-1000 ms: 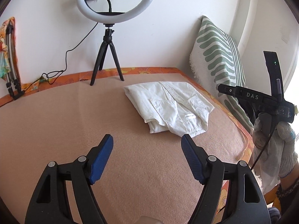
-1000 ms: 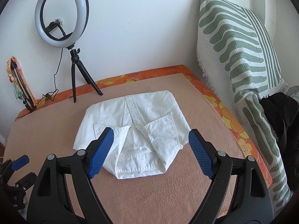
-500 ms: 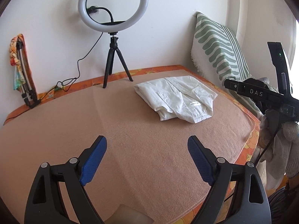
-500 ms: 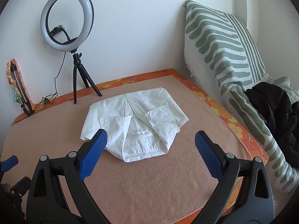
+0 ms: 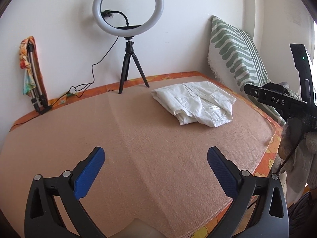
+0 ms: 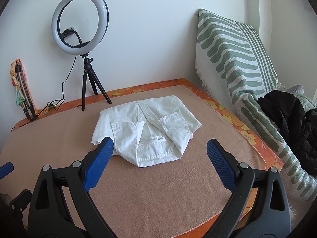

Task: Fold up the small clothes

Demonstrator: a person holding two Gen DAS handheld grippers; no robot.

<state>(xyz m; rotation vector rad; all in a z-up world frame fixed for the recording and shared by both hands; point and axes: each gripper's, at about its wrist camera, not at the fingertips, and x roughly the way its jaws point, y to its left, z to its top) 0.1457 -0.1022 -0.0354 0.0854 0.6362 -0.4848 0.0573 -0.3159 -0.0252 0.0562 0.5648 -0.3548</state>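
Observation:
A white garment [image 5: 194, 103], folded into a compact bundle with its label showing, lies on the peach blanket [image 5: 138, 148] toward the far right. My left gripper [image 5: 155, 150] hovers over bare blanket well short of it, its jaws opening with nothing between them. In the right wrist view the garment [image 6: 146, 127] lies just beyond my right gripper [image 6: 160, 141], which is open and holds nothing. A gloved hand [image 5: 297, 138] carries the right gripper at the left wrist view's right edge.
A ring light on a black tripod [image 5: 128, 69] stands at the back by the wall, its cable trailing left. A folded tripod wrapped in colourful cloth [image 5: 31, 75] leans far left. A green-striped pillow [image 6: 233, 59] and dark clothing [image 6: 289, 119] sit to the right.
Both grippers have drawn back from the white garment, which now looks smaller and farther off. Both pairs of jaws stand wider than a second ago.

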